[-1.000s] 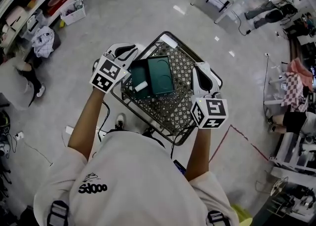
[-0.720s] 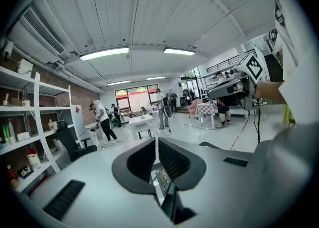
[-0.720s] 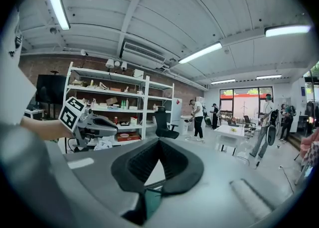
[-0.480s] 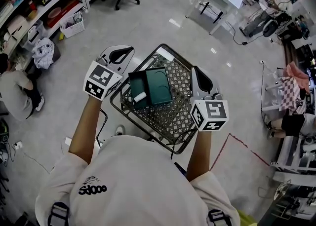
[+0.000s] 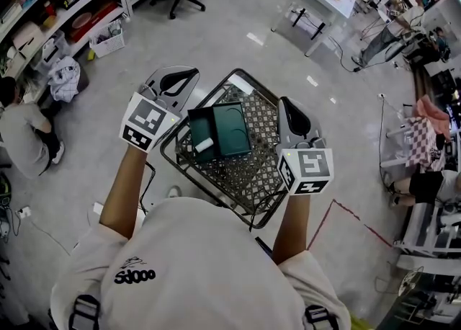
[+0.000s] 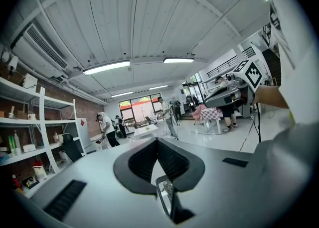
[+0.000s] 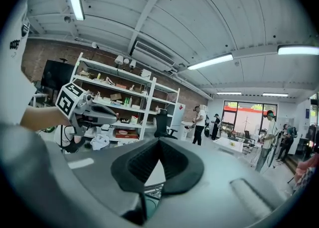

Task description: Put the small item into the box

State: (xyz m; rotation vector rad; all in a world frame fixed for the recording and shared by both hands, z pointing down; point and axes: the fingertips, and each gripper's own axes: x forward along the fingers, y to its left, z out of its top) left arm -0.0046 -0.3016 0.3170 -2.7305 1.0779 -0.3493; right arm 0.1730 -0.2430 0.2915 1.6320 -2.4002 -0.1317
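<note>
We have two claws in play, one on either side of the wire-mesh surface [image 5: 252, 159]. Our left claw [image 5: 184, 76] hangs by the surface's left edge, its jaws pressed together with nothing between them. Our right claw [image 5: 287, 109] hangs by the right edge, its jaws likewise pressed together and empty. One dark green box [image 5: 234, 128] lies open on the mesh, its two halves side by side. One small white item [image 5: 204, 144] lies inside the left half, touching neither claw.
</note>
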